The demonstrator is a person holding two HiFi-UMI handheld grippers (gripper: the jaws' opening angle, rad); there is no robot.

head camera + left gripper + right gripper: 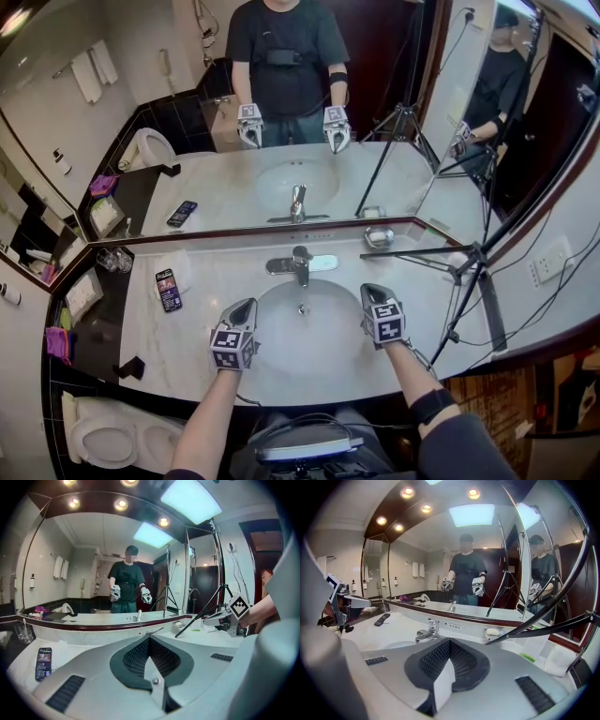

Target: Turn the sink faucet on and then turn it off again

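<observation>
- We see the left gripper (pixel 246 306) over the near-left edge of the sink basin (pixel 305 339). Its gripper view shows the fingers pressed together (pixel 150 643) with nothing between them.
- Right gripper (pixel 371 292) is over the basin's right edge. Its fingers are also pressed together (pixel 449 644), pinching nothing.
- Faucet (pixel 300 264) is chrome and sits at the back of the basin, centred, just under the mirror (pixel 309 112). It lies between the two grippers and beyond them, and neither touches it.
- In the right gripper view the faucet (pixel 427 631) shows just left of and beyond the closed tips.
- We can't tell whether water is running.
- Both grippers point toward the mirror wall, tilted slightly down, well apart from each other.
- Dark phone (pixel 169 289) lies flat on the white counter (pixel 206 281), left of the faucet.
- Soap dish (pixel 379 236) sits at the back right, near the mirror.
- Black tripod (pixel 473 258) stands on the counter's right side.
- Toilet (pixel 103 436) is at the lower left, beside the counter.
</observation>
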